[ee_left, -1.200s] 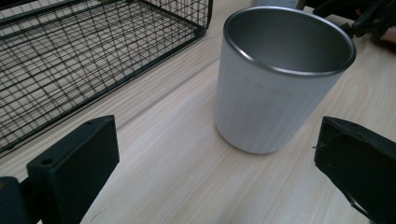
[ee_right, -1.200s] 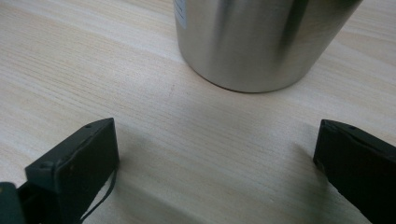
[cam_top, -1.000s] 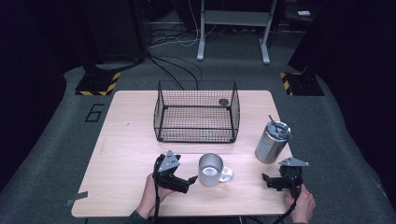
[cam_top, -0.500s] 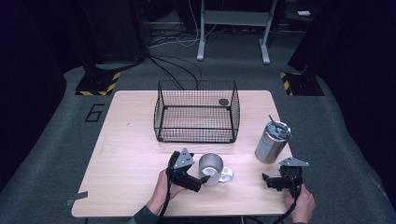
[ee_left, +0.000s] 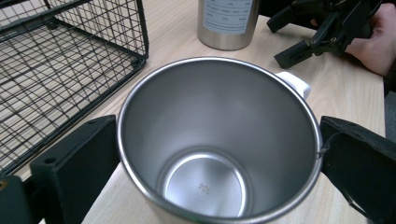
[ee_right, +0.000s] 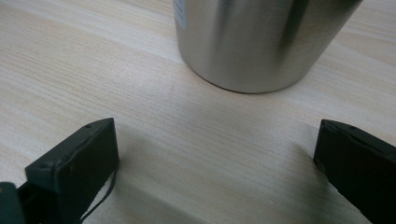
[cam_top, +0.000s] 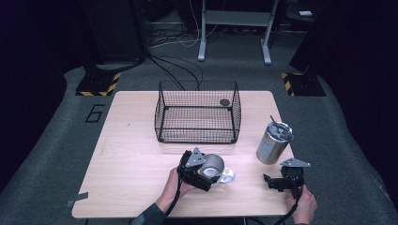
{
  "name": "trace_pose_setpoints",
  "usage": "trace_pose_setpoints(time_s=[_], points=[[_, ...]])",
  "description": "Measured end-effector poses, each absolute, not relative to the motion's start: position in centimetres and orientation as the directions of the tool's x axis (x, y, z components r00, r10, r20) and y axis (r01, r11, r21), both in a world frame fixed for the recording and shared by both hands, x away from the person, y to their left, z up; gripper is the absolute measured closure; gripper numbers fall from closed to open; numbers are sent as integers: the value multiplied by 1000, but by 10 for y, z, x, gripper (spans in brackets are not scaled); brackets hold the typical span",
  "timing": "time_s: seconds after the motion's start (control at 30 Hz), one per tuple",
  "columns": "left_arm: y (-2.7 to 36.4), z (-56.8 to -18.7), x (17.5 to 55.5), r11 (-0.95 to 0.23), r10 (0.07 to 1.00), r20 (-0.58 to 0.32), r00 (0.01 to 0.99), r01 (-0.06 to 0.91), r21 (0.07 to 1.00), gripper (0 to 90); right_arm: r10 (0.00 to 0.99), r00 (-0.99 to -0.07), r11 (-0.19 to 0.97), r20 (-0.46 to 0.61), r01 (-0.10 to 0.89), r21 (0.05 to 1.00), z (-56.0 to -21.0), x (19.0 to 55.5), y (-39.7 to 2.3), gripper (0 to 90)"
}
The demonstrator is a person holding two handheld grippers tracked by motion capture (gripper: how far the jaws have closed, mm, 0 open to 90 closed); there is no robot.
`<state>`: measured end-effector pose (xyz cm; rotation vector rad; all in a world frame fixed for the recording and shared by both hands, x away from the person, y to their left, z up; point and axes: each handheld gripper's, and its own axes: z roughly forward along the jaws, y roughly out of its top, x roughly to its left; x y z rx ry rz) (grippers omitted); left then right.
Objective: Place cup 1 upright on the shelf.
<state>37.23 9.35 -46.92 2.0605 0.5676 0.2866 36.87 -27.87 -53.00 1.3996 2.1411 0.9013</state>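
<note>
A steel mug (cam_top: 215,165) with a white handle stands on the table's front middle. My left gripper (cam_top: 209,172) is open around it, one black jaw on each side of the mug (ee_left: 219,140), close against its wall. The left gripper view looks down into its bare inside. A steel tumbler (cam_top: 273,143) with a lid and straw stands at the front right. My right gripper (cam_top: 271,182) rests open on the wood just in front of the tumbler (ee_right: 261,37), with nothing between its jaws.
A black wire basket (cam_top: 197,136) stands mid-table behind the mug, with a small dark disc (cam_top: 225,102) in its far right corner. The wooden table (cam_top: 131,140) has bare room on its left half. Cables and stand legs lie on the floor beyond.
My left gripper has moved right from beside the mug until its jaws stand around it. The right gripper, tumbler and basket have stayed put.
</note>
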Motion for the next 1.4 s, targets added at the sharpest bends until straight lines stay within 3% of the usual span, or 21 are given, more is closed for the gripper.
trace_pose_setpoints(time_s=[0.8, 1.4], points=[[88, -470, 370, -451, 516, 13, 856, 259, 854, 65, 916, -401, 281, -2, 639, 716, -530, 369, -279, 0], [127, -450, 374, -390, 579, 4, 815, 272, 880, 65, 916, -401, 281, -2, 639, 716, -530, 369, -279, 0]])
